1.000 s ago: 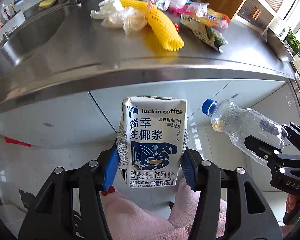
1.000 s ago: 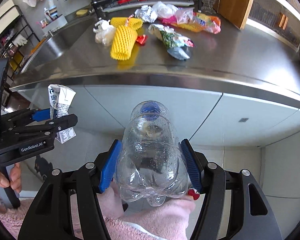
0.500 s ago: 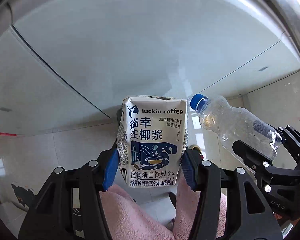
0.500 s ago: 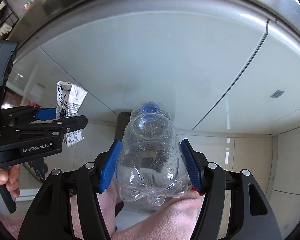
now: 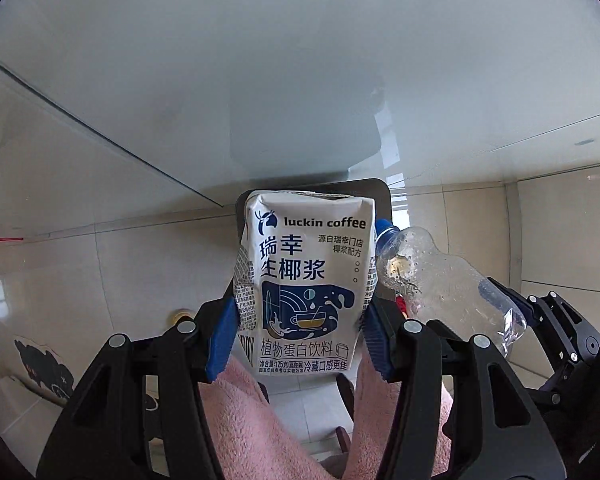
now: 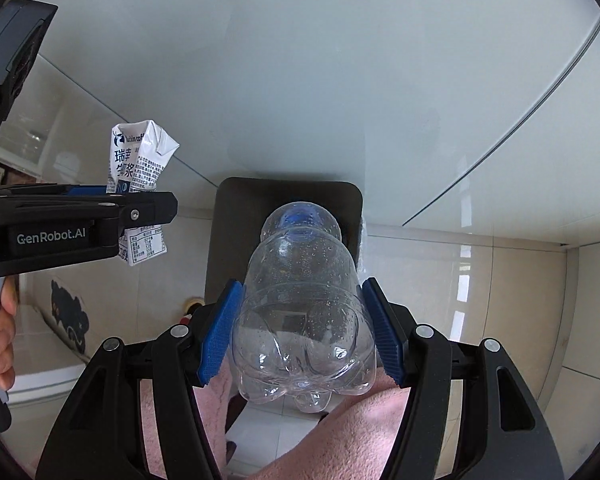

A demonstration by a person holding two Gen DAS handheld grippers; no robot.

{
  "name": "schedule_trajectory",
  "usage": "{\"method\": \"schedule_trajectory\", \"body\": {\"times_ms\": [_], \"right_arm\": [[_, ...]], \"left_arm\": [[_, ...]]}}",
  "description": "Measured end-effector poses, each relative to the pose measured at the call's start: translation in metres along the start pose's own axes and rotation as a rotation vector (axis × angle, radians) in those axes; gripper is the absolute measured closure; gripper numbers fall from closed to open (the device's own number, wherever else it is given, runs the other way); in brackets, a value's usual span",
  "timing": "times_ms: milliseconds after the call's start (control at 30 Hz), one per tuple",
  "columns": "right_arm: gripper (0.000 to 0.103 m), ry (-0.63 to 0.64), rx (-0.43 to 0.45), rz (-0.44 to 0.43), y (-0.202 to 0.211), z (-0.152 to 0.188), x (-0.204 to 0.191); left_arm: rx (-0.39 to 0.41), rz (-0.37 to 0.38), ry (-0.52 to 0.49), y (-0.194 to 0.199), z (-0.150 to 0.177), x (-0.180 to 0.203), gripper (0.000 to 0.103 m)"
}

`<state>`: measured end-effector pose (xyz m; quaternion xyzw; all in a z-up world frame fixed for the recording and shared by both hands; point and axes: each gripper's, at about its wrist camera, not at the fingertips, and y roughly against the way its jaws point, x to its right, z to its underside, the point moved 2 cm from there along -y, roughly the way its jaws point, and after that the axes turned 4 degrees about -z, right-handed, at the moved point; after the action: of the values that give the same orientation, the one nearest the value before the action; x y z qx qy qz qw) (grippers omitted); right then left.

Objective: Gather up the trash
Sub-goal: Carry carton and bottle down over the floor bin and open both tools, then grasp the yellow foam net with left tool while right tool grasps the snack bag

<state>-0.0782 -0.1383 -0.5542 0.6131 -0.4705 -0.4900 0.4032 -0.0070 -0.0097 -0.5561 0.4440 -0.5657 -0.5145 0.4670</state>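
My left gripper is shut on a white and blue luckin coffee carton, held upright. My right gripper is shut on a clear empty plastic bottle with a blue cap, its base toward the camera. Both are held low in front of the cabinet, above a dark bin standing on the floor against it. In the left wrist view the bottle lies just right of the carton, cap close to it. In the right wrist view the carton and left gripper are at the left.
Pale glossy cabinet doors fill the upper view, with a door seam on the right. Beige floor tiles lie below. A black cat-shaped mark is low on the left. Pink sleeves are under the grippers.
Both grippers have dropped from counter height to near the floor and tipped downward. The counter with its trash has left the view, and the dark bin now shows below the carton and bottle.
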Motion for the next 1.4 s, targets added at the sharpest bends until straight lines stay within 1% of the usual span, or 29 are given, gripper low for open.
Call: {"method": "schedule_trajectory", "body": {"times_ms": [167,200,233,267,333,367,567,700,800,867,933,1000,1033,1167,1267,1400], "right_arm": [[0.039,-0.008,-0.008,-0.009,-0.005,-0.006,0.004],[0.039,-0.011,-0.005,-0.006,-0.004,-0.006,0.006],[0.03,-0.009,-0.006,-0.004,0.001,-0.008,0.012],[0.023,-0.009,-0.005,0.005,0.002,-0.008,0.013],[0.02,-0.017,0.005,0.01,0.005,-0.009,0.014],[0.02,-0.022,0.007,0.011,0.007,-0.01,0.015],[0.019,-0.03,0.022,0.018,0.015,-0.011,0.015],[0.019,-0.026,0.034,0.026,0.03,-0.013,0.014],[0.014,-0.024,0.057,0.038,0.053,-0.015,0.015],[0.008,-0.024,0.09,0.059,0.073,-0.019,0.016],[0.007,-0.023,0.13,0.066,0.099,-0.023,0.015],[0.007,-0.029,0.174,0.054,0.128,-0.028,0.014],[0.004,-0.032,0.199,0.051,0.142,-0.03,0.014],[0.003,-0.018,0.317,0.053,0.203,-0.044,0.014],[0.003,0.009,0.422,0.074,0.244,-0.054,0.008],[0.003,0.033,0.548,0.094,0.286,-0.074,0.006]], "left_arm": [[0.014,0.007,-0.005,0.008,0.004,-0.001,0.05],[0.019,0.004,-0.005,0.01,0.004,-0.002,0.048],[0.024,0.006,-0.006,0.012,0.005,0.0,0.039],[0.027,0.005,-0.007,0.013,0.006,0.0,0.033],[0.038,-0.003,-0.014,0.016,0.007,0.002,0.026],[0.042,-0.005,-0.016,0.018,0.007,0.002,0.024],[0.061,-0.018,-0.014,0.03,0.007,0.0,0.022],[0.088,-0.041,-0.018,0.05,0.009,-0.001,0.019],[0.114,-0.05,-0.012,0.067,0.015,0.002,0.017],[0.138,-0.053,-0.017,0.088,0.021,0.004,0.015],[0.175,-0.055,-0.017,0.114,0.027,0.005,0.012],[0.219,-0.06,-0.009,0.139,0.03,0.004,0.01],[0.24,-0.064,-0.001,0.154,0.03,0.005,0.008],[0.325,-0.046,0.011,0.205,0.032,0.004,0.008],[0.394,-0.036,-0.009,0.242,0.027,0.008,0.008],[0.452,-0.031,-0.034,0.27,0.009,0.014,0.008]]}}
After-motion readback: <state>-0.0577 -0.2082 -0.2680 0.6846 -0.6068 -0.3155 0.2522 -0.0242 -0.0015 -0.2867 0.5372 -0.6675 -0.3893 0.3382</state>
